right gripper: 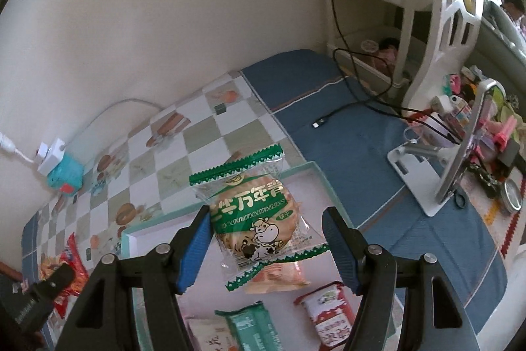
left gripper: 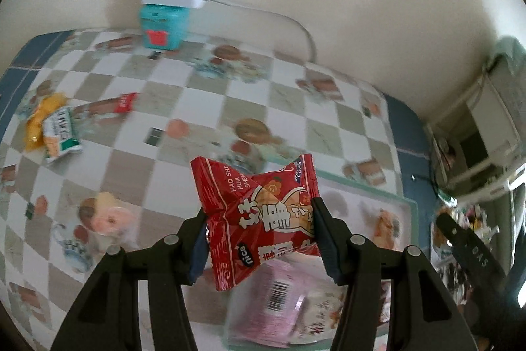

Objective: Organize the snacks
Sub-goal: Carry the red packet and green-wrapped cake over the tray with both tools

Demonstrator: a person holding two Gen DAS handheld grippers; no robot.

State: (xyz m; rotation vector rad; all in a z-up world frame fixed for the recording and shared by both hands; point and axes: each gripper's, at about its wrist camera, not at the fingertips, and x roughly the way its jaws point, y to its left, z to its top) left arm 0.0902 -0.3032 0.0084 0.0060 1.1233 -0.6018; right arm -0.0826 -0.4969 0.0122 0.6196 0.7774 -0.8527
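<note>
My left gripper (left gripper: pixel 259 231) is shut on a red peanut snack packet (left gripper: pixel 259 216) and holds it above the table, beside a tray (left gripper: pixel 407 209). A pink packet (left gripper: pixel 279 301) lies in the tray under it. My right gripper (right gripper: pixel 266 242) is open around a clear green-edged biscuit packet (right gripper: pixel 253 216) over the tray (right gripper: pixel 315 168); its left pad (right gripper: pixel 197 249) touches the packet and the right pad stands apart. Several packets lie in the tray below: an orange one (right gripper: pixel 279 277), a red-and-white one (right gripper: pixel 328 314) and a green one (right gripper: pixel 253 328).
A checked tablecloth (left gripper: pixel 164 94) carries a yellow and a green-white packet (left gripper: pixel 52 127) and a small red one (left gripper: pixel 126 102) at the left. A teal box with a white charger (left gripper: pixel 164 18) stands by the wall. A phone stand (right gripper: pixel 437 166) and cables (right gripper: pixel 355 107) lie right.
</note>
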